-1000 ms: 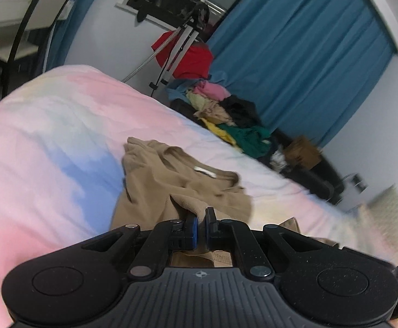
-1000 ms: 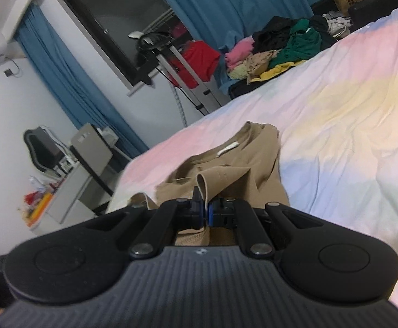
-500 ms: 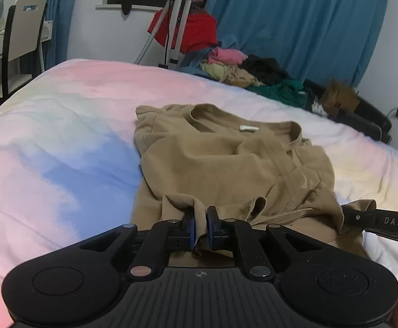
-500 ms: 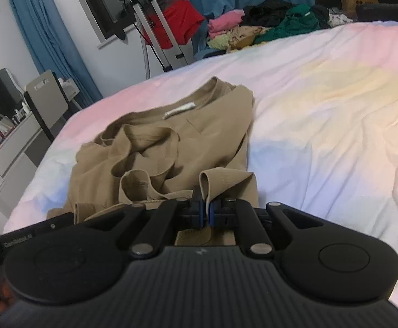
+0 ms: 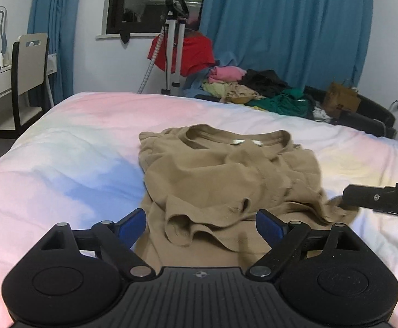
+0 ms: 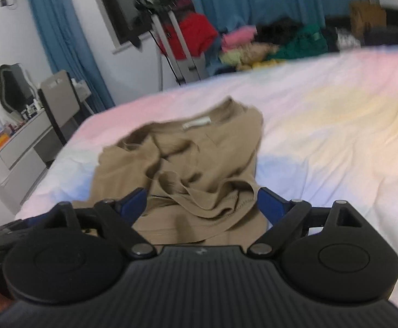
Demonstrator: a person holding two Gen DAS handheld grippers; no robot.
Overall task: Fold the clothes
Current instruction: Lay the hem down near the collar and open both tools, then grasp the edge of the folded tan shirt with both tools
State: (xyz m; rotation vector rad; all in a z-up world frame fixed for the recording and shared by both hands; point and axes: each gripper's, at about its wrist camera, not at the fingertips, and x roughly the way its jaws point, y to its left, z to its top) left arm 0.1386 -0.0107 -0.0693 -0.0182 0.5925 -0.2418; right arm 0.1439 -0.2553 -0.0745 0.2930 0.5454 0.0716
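Your left tool (image 5: 200, 220) and right tool (image 6: 201, 201) both gape wide, empty — the crumpled tan cotton T-shirt (image 5: 226, 180) rests half-folded on the pastel bedsheet (image 5: 62, 164), hem bunched nearest you.

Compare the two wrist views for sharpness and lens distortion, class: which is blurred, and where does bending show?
Left wrist view: sharp, tan shirt crisp; the fisheye bends the curtains inward. Right wrist view: motion-blurred throughout, clothes pile smeared.
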